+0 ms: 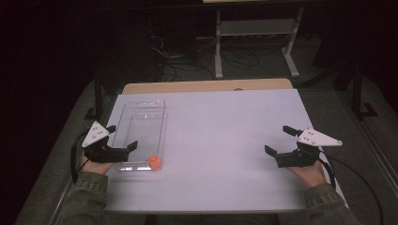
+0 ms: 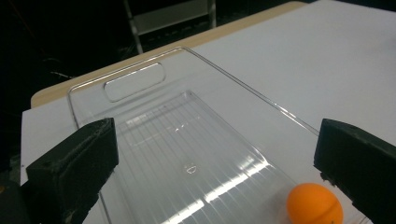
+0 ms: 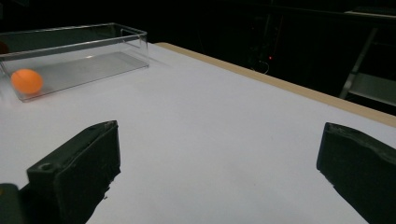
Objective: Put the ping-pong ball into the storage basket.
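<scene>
Left claw (image 1: 123,137) and right claw (image 1: 278,139) both wide apart, empty, orange ball (image 1: 154,162) untouched

Dark room, metal shelf frame (image 1: 256,33) behind

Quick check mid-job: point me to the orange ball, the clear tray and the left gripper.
orange ball (image 2: 314,204): left gripper view, centre of the ball's front face.
clear tray (image 1: 141,104): high view, far rim at the handle end.
left gripper (image 1: 121,139): high view, the gap midway between its open fingertips.
</scene>
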Demonstrator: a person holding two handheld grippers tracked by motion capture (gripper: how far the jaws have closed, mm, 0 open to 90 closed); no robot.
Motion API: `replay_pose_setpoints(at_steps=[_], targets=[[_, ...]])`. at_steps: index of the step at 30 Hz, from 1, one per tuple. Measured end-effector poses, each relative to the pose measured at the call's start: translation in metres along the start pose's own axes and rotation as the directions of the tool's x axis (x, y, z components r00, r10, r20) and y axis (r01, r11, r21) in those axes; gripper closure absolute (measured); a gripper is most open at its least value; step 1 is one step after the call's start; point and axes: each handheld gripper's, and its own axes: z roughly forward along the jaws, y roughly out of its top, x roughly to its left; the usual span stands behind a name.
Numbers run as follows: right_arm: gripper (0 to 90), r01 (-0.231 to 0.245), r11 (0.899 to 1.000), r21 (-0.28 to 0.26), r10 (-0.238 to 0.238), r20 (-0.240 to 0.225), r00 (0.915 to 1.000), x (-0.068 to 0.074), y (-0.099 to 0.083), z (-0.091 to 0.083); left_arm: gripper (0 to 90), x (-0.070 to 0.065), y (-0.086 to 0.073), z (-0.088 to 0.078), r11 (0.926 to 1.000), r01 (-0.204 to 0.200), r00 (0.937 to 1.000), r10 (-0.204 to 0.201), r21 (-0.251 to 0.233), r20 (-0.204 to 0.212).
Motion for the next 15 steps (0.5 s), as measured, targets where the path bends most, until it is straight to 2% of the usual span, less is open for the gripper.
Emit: replay_pose_setpoints(at_steps=[4,9,12,15], targets=[[0.0,-0.002,1.0,-0.005,0.002,0.002,1.0,0.0,0.0,-0.001,0.0,0.001,-0.005,-0.005,0.9992,0.015,0.9996,-0.016,-0.036,-0.025],[0.0,-0.003,1.0,-0.013,0.003,0.001,1.0,0.0,0.0,-0.001,0.0,0.003,-0.012,-0.011,0.996,0.051,0.9981,-0.054,-0.074,-0.029],[0.0,0.0,1.0,-0.017,0.0,0.001,1.0,0.0,0.0,-0.002,0.0,0.003,-0.016,-0.014,0.9926,0.069,0.9962,-0.074,-0.1,-0.046],[0.0,-0.001,1.0,-0.018,0.001,0.003,1.0,0.0,0.0,-0.002,0.0,0.004,-0.021,-0.017,0.988,0.096,0.9937,-0.102,-0.121,-0.046]])
